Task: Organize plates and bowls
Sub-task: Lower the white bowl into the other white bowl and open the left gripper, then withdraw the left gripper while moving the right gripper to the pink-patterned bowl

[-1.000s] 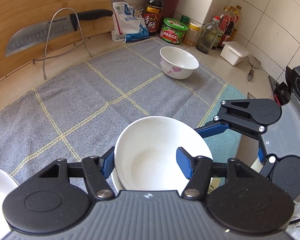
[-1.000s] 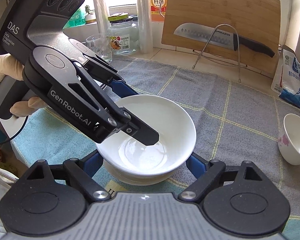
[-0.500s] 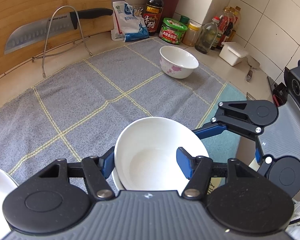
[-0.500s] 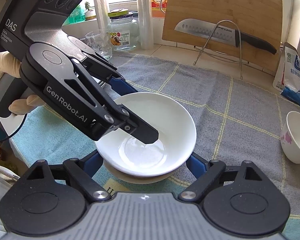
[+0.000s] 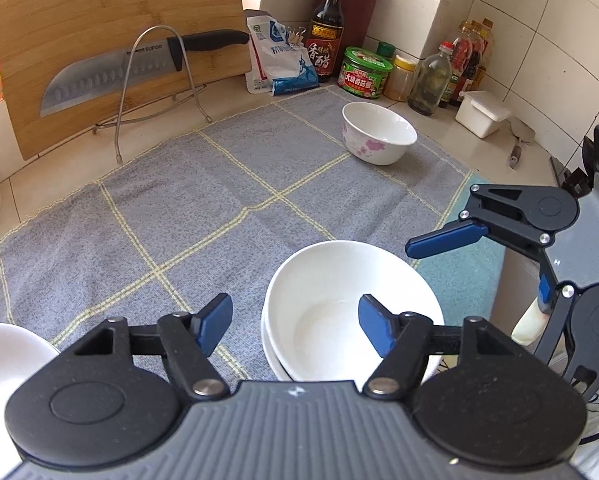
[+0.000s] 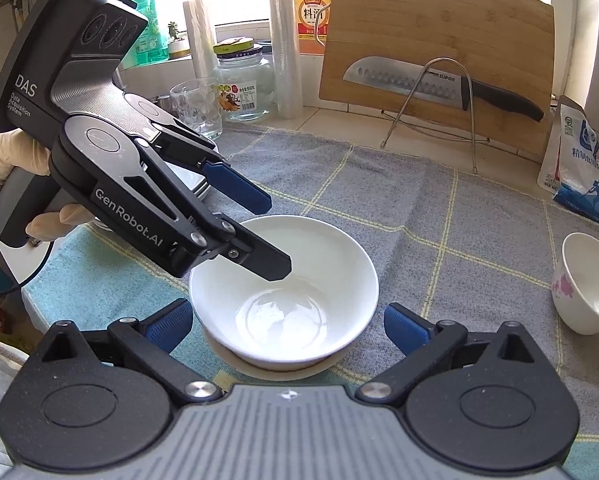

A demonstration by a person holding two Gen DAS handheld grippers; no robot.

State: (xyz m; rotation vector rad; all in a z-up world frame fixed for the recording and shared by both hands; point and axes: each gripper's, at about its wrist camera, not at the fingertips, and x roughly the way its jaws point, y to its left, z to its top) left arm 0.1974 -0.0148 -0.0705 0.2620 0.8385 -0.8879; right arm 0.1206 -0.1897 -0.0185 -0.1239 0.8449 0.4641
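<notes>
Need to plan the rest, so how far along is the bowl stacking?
Done: one white bowl sits nested on another. In hand: nothing; the left claw and right claw have just been opening off it. Left: the flowered bowl stands alone on the towel.

The right gripper (image 6: 287, 326) stands wide open, its jaws having just been opening, one on each side of the white bowl (image 6: 285, 292) and not touching it. This bowl sits nested on another one on the grey cloth (image 6: 399, 208). The left gripper (image 6: 259, 232), also just opening, has one finger above the bowl's inside and one beyond its far rim. A flowered bowl (image 6: 587, 284) stands well to the right.
</notes>
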